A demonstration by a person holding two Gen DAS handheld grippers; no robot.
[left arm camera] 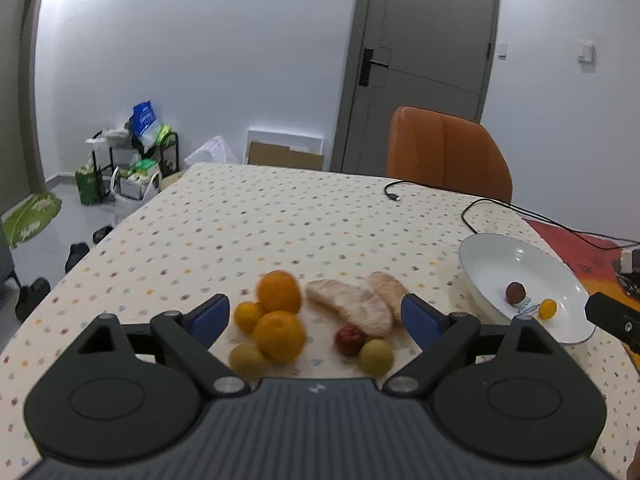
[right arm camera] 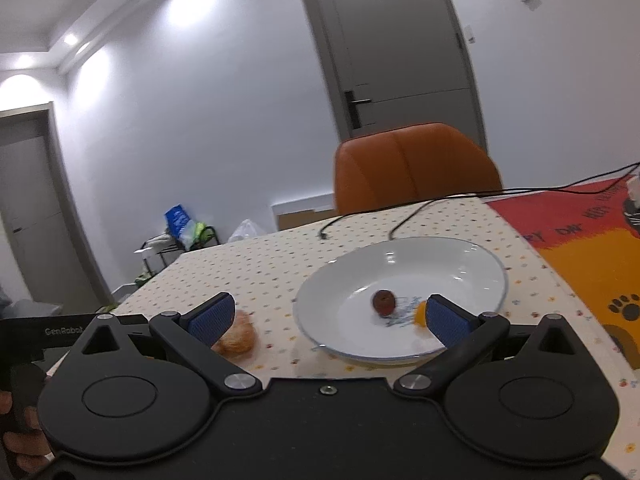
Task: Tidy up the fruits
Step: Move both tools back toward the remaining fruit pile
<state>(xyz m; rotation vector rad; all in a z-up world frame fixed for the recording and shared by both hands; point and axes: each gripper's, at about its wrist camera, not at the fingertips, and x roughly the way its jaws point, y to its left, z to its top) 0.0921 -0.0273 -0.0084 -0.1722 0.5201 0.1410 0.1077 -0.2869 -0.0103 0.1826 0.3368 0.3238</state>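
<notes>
My left gripper [left arm camera: 316, 316] is open above a pile of fruit on the spotted tablecloth: two oranges [left arm camera: 279, 335], a small yellow fruit [left arm camera: 247, 316], two greenish round fruits [left arm camera: 376, 357], a red date [left arm camera: 349, 339] and two pale peeled slices [left arm camera: 352, 305]. The white plate [left arm camera: 492, 256] at the right holds a dark red date [left arm camera: 515, 292] and a small yellow fruit [left arm camera: 547, 309]. My right gripper [right arm camera: 327, 318] is open and empty over the near rim of that plate [right arm camera: 460, 256], with the date [right arm camera: 384, 302] and yellow fruit [right arm camera: 420, 313] ahead of its right finger.
An orange chair [left arm camera: 448, 152] stands at the table's far edge. Black cables [left arm camera: 472, 208] lie across the far right of the table, near a red and orange mat [right arm camera: 580, 232]. A peeled slice [right arm camera: 238, 336] lies left of the plate. Bags and shoes sit on the floor at left.
</notes>
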